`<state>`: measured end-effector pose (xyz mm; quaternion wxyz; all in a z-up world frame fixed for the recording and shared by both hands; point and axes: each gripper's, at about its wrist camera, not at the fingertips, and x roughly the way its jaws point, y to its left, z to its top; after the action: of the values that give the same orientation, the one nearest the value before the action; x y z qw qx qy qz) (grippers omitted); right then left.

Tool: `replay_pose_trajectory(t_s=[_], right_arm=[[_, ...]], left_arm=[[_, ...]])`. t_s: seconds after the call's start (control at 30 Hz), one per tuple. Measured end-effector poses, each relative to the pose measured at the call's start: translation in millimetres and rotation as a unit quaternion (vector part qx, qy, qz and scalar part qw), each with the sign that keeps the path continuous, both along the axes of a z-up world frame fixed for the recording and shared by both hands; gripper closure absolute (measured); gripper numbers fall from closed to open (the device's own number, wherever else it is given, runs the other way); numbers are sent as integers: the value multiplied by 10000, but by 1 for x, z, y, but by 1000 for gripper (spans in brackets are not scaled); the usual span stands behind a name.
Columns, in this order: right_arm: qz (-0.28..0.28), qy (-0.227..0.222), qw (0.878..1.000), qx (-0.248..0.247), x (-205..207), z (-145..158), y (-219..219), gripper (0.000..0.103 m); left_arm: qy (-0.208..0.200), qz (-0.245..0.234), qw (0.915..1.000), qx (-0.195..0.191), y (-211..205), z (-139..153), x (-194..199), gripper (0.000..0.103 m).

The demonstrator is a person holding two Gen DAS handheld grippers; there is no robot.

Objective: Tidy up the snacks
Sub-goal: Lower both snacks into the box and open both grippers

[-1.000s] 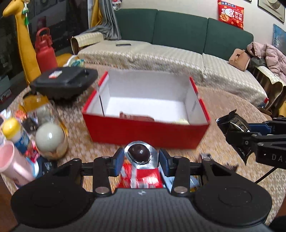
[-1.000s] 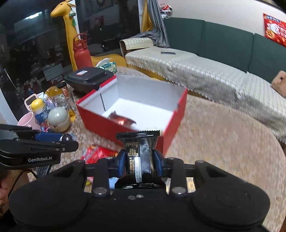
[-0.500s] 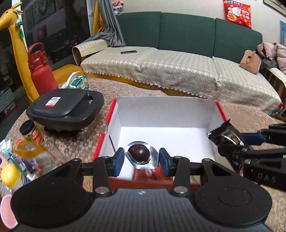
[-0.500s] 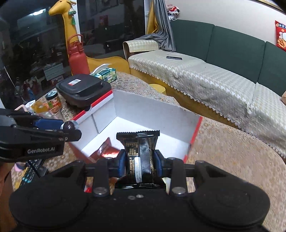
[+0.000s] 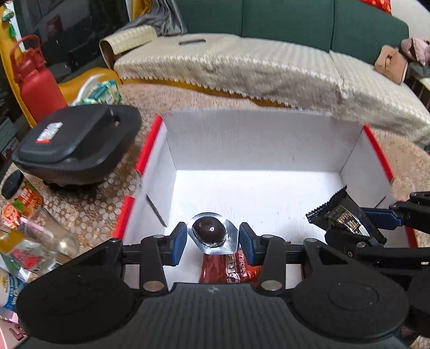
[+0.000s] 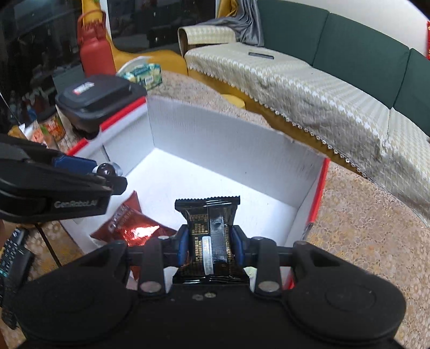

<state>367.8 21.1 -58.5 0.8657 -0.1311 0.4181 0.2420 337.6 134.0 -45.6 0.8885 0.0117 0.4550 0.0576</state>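
- Two grippers over one red box (image 5: 376,153), white inside, on a patterned table (image 6: 362,228).
- Left gripper (image 5: 212,243) above the box's near left part, jaws narrowed on a foil-backed chocolate ball (image 5: 211,232); blue pads (image 5: 180,241) pressed against the foil edges either side.
- Same left gripper (image 6: 107,174) seen side-on from the right wrist view, chocolate ball (image 6: 106,168) at its tip, above the box floor and not touching it.
- Right gripper (image 6: 209,247) above the box's near right part, jaws clamped on a black snack packet (image 6: 208,231) with gold print, packet upright, crimped end pointing forward.
- Same black snack packet (image 5: 341,214) tilted in the left wrist view, held by the right gripper (image 5: 357,222) just inside the box's right wall.
- Red wrapper (image 6: 129,225) flat on the box floor, near the front wall, beneath and between both grippers; also visible under the left gripper (image 5: 231,268).
- Black lidded container (image 5: 78,139) just left of the box, red bottle (image 5: 35,80) behind it.
- Jars and drink packs (image 5: 24,214) crowded at the table's left edge.
- Green sofa (image 5: 295,16) with a cream cover beyond the table.
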Motion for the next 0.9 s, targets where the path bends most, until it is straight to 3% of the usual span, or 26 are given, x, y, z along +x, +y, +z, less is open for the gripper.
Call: replay_pose_trajectory(t_s=[0.4, 0.77, 0.9], right_arm=[[-10, 208, 9998, 9, 2, -9, 2, 71], [-157, 155, 9992, 339, -13, 19, -17, 68], [-139, 100, 9989, 432, -26, 33, -27, 64]], left_arm=[[245, 21, 9997, -8, -3, -18, 1, 58], [-77, 81, 9998, -180, -4, 16, -20, 39], [-221, 38, 9995, -230, -7, 33, -34, 37]])
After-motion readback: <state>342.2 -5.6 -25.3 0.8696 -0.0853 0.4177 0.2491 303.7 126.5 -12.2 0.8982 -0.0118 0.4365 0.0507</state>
